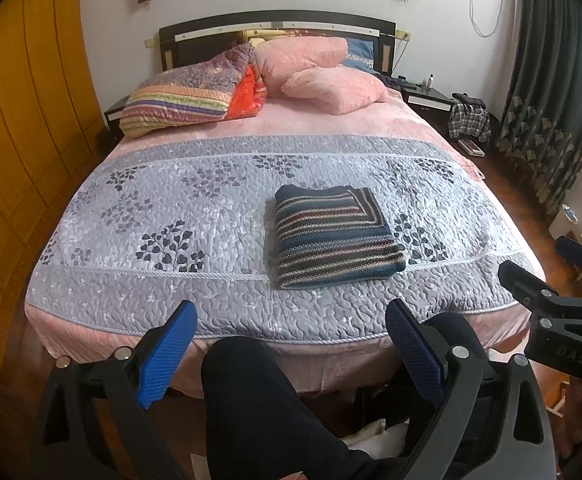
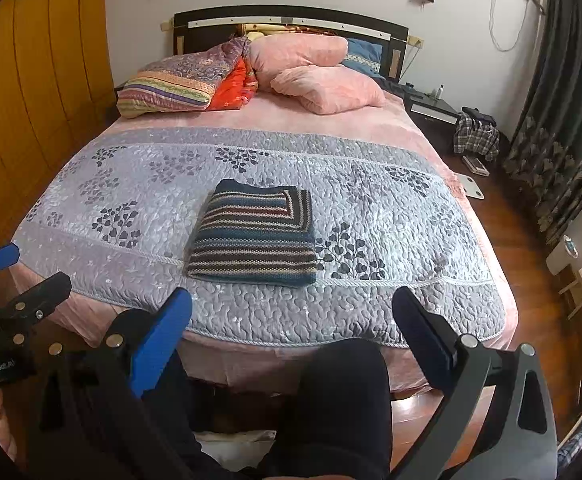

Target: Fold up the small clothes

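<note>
Filling most of both views, the bed (image 1: 139, 216) stands between a wooden wardrobe (image 1: 23, 120) and dark curtains (image 1: 551, 112), with pillows (image 1: 331, 84) piled at the headboard. Its grey quilted cover (image 1: 171, 304) looks soft and yielding, so anything pressed on it will likely sink a little. On that cover, toward the foot and right of centre, lies the striped knit sweater (image 1: 335, 236), already folded into a neat square. It seems thick, limp and light, not slippery; the doubled near edge looks the best place to pinch. The left claw (image 1: 291, 344) and right claw (image 2: 291, 332) hang released and empty, short of the bed.
</note>
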